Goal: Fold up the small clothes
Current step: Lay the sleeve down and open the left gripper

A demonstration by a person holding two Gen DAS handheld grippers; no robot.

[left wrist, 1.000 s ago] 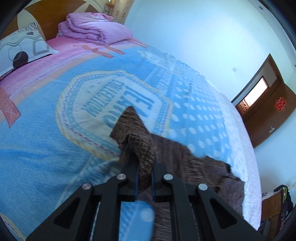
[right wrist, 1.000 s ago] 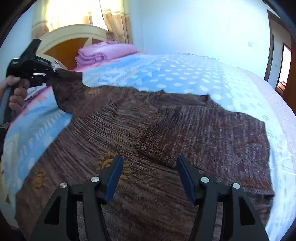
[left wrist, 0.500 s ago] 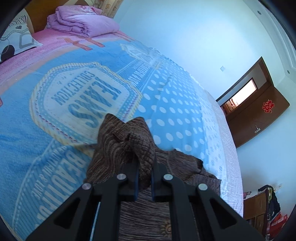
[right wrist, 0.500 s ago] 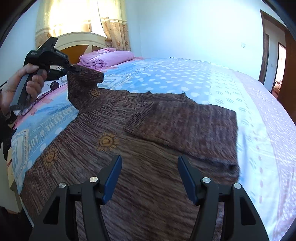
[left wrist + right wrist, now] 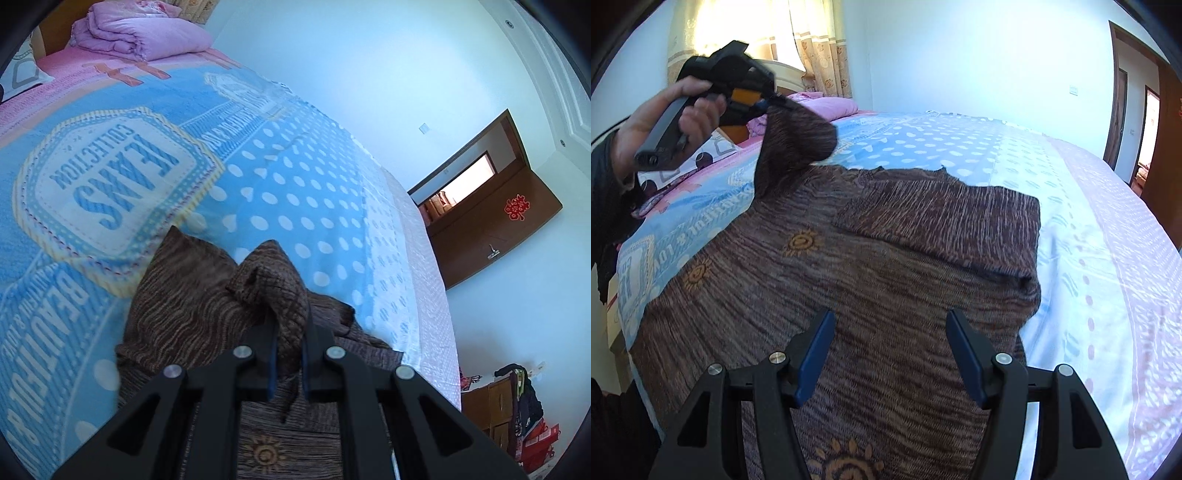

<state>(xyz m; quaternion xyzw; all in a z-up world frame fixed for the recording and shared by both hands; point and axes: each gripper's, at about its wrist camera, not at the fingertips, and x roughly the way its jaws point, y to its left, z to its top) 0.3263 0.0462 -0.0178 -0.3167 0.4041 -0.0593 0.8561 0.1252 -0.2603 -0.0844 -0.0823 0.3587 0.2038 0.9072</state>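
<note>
Sweater (image 5: 849,295) lies spread on the bed (image 5: 1089,258) near its foot edge, right sleeve already folded across the chest. Your left tool (image 5: 288,354) is clamped on the other sleeve's cuff, lifted off the bed so it can swing inward. Right tool (image 5: 890,354) hovers with jaws apart over the hem, probably ready to pin the body.

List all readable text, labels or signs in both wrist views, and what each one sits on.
"JEANS COLLECTION": badge print on the blue bedspread, seen upside down.
"BEAUTIFUL & LOVE" (partly cut off): bedspread border lettering, also in the right wrist view.
Lettering on the upper bedspread emblem: too blurred to read.
Red ornament on the brown door: a sign, character not legible.
Brown sweater: sun motifs only, no text.
</note>
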